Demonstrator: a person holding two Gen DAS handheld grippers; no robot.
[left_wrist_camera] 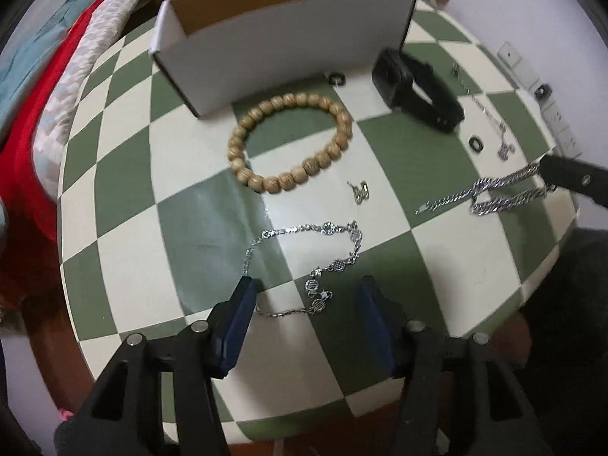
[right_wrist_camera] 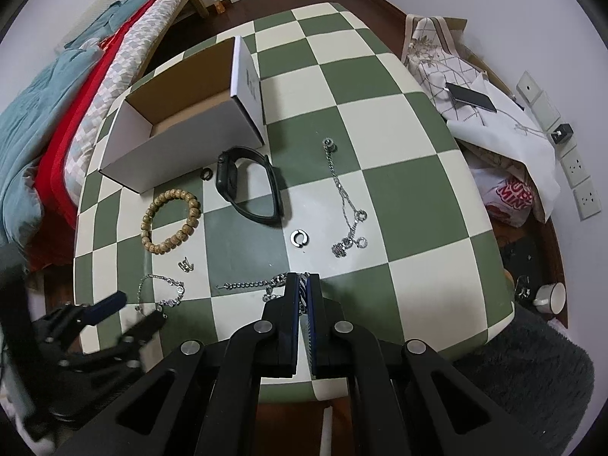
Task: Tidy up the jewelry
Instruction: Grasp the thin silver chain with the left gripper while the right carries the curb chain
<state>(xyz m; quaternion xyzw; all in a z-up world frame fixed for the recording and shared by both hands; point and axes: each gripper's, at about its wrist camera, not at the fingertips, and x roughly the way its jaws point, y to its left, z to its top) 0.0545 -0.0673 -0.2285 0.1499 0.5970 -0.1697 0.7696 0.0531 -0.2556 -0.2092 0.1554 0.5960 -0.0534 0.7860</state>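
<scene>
A green-and-cream checkered bench (right_wrist_camera: 399,144) is shown, with jewelry scattered in front of an open white cardboard box (right_wrist_camera: 182,140). The right gripper (right_wrist_camera: 303,292) is seen with its jaws closed on a heavy silver curb chain (left_wrist_camera: 490,193), which trails across the bench near its front edge. The left gripper (left_wrist_camera: 304,300) is held with jaws spread wide on either side of a thin silver charm bracelet (left_wrist_camera: 323,262), not yet pinched.

The curb chain is gripped only at one bend — if lifted quickly, it could slide out or swing into the small rings (right_wrist_camera: 300,238) nearby. The fine bracelet lies flat and could be missed by closing jaws, or snagged and dragged.

Also laid out are a wooden bead bracelet (left_wrist_camera: 288,140), a black smartwatch (left_wrist_camera: 414,87) and a thin chain with ring charms (right_wrist_camera: 347,205).
</scene>
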